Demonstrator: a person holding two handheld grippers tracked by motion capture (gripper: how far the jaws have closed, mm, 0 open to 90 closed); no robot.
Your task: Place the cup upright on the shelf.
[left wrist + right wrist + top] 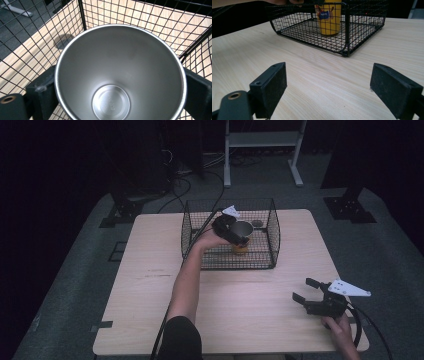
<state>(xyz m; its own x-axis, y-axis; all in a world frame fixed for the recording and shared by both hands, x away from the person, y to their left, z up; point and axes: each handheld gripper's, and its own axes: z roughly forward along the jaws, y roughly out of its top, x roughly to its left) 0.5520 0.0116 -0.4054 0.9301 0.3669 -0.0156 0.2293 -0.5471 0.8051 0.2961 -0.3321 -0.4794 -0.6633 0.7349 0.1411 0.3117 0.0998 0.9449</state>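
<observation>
A steel cup (242, 229) with a yellow outside (329, 21) stands upright on the floor of a black wire basket (225, 262). My left gripper (239, 236) reaches into the basket from the left, one jaw on each side of the cup just under its rim. In the left gripper view I look straight down into the cup (117, 75), with my left gripper (120, 96) loosely astride it. My right gripper (304, 289) rests at the table's front right, open and holding nothing. Its jaws (328, 85) point at the basket (312, 32).
The basket sits at the back middle of a light wooden table (150, 285). A dark round mark (257, 223) lies on the basket floor behind the cup. Past the table stand a white frame (262, 140) and dark stands on grey floor.
</observation>
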